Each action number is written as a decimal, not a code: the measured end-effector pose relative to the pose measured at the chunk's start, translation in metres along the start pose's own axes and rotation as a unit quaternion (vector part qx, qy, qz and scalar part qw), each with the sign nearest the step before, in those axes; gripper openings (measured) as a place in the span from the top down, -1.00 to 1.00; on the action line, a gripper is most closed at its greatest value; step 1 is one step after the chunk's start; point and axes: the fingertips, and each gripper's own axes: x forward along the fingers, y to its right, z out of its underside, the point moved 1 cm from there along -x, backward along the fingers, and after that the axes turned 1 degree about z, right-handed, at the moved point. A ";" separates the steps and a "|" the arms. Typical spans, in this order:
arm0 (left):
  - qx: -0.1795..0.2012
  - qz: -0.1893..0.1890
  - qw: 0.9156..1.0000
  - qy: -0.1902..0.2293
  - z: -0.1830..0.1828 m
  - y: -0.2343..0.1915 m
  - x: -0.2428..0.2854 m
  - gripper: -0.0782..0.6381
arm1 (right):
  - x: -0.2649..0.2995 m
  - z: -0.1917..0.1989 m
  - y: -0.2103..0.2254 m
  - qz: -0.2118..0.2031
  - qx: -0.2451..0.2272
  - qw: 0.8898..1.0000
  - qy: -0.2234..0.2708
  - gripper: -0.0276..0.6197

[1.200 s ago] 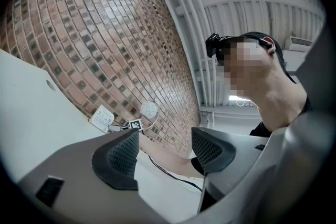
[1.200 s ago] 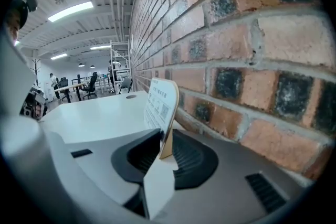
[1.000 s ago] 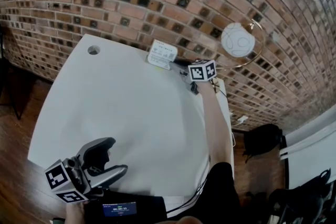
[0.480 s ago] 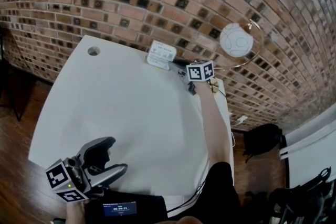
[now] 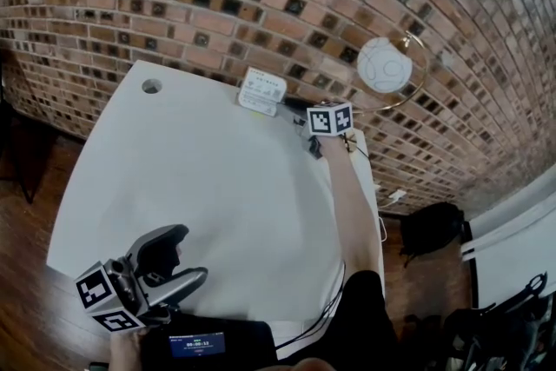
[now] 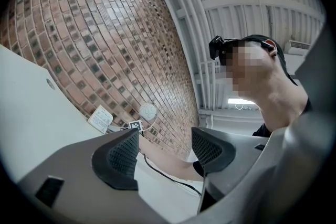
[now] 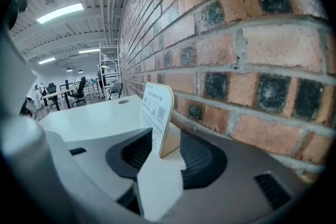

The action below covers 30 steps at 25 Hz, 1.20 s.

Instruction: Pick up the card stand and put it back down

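From your head view, the card stand's [image 5: 261,91] print and the small screen's [image 5: 196,344] digits are too small for you to read.

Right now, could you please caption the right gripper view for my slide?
Right gripper, jaws just opened, straddles the card stand standing on the white table beside the brick wall.

No word or number legible with any certainty. On the card stand [image 7: 156,107]: several rows of fine print and a QR-style square, all too small to make out. On the small dark screen [image 5: 196,343] past the near edge of the surface [image 5: 217,187]: a row of pale digits, blurred. On the far marker cube [image 5: 330,118] and the near marker cube [image 5: 106,301]: black-and-white square markers.
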 end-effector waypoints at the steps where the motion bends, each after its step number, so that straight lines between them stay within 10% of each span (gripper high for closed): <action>1: -0.003 0.000 1.000 0.003 -0.001 0.000 -0.001 -0.07 | -0.005 -0.002 -0.002 0.005 0.004 1.000 0.005 0.30; 8: -0.008 -0.002 1.000 0.012 -0.002 -0.003 -0.008 -0.07 | -0.100 -0.030 -0.081 -0.014 0.009 0.991 0.135 0.38; 13: -0.005 0.016 1.000 0.016 -0.005 0.013 -0.004 -0.07 | -0.204 -0.040 -0.205 -0.148 0.059 0.949 0.273 0.63; 24: 0.023 0.099 0.995 -0.020 0.019 0.106 0.026 -0.07 | -0.319 0.008 -0.390 -0.183 0.025 0.932 0.311 0.67; 30: 0.051 0.122 0.991 -0.022 0.019 0.167 0.015 -0.07 | -0.388 0.013 -0.455 -0.198 0.013 0.899 0.391 0.67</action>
